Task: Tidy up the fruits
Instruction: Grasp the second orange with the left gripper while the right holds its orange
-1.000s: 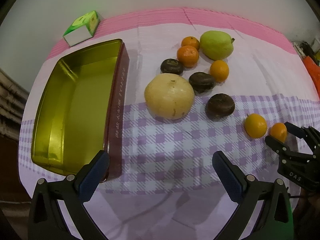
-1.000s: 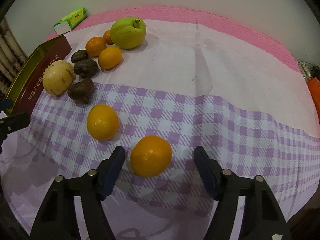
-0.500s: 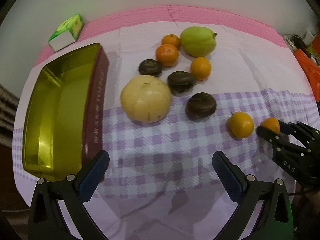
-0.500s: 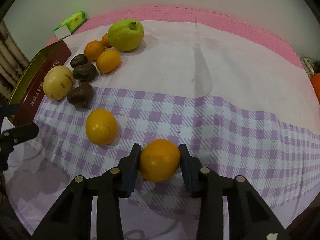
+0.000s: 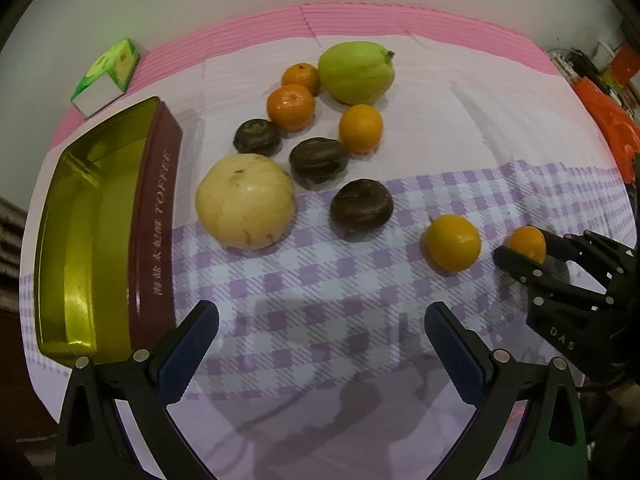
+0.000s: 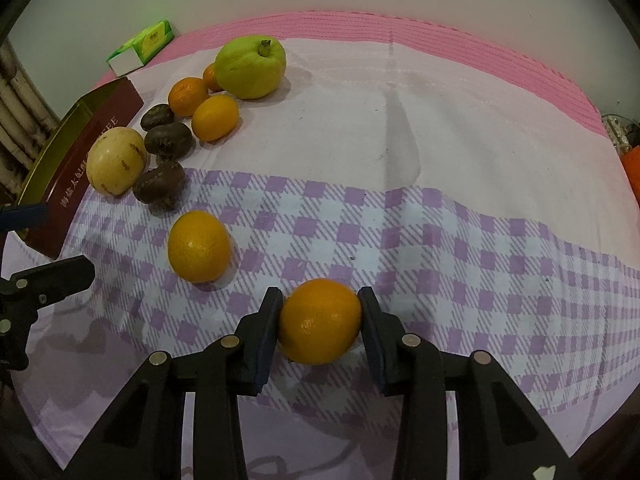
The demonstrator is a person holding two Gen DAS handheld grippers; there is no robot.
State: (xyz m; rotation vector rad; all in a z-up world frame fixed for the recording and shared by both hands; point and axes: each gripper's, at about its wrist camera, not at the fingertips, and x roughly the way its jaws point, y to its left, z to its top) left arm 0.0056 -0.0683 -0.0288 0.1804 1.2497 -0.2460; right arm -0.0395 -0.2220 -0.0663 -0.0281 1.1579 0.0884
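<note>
My right gripper (image 6: pixel 320 320) is shut on an orange (image 6: pixel 320 322) on the checked cloth; the pair also shows at the right of the left wrist view, orange (image 5: pixel 526 243). A second orange (image 6: pixel 199 246) lies just to its left. My left gripper (image 5: pixel 322 338) is open and empty above the cloth, right of the open gold tin (image 5: pixel 86 236). Beyond it lie a pale yellow melon (image 5: pixel 245 201), three dark brown fruits (image 5: pixel 362 205), more oranges (image 5: pixel 291 106) and a green guava (image 5: pixel 355 72).
A green and white carton (image 5: pixel 106 76) lies at the back left beyond the tin. Orange and red items (image 5: pixel 612 128) sit off the table's right edge. A pink band of cloth (image 6: pixel 440 36) runs along the far edge by the wall.
My right gripper closed from open onto the orange between its fingers. The left gripper shifted slightly, so the fruits slid left in its view; it stayed open.
</note>
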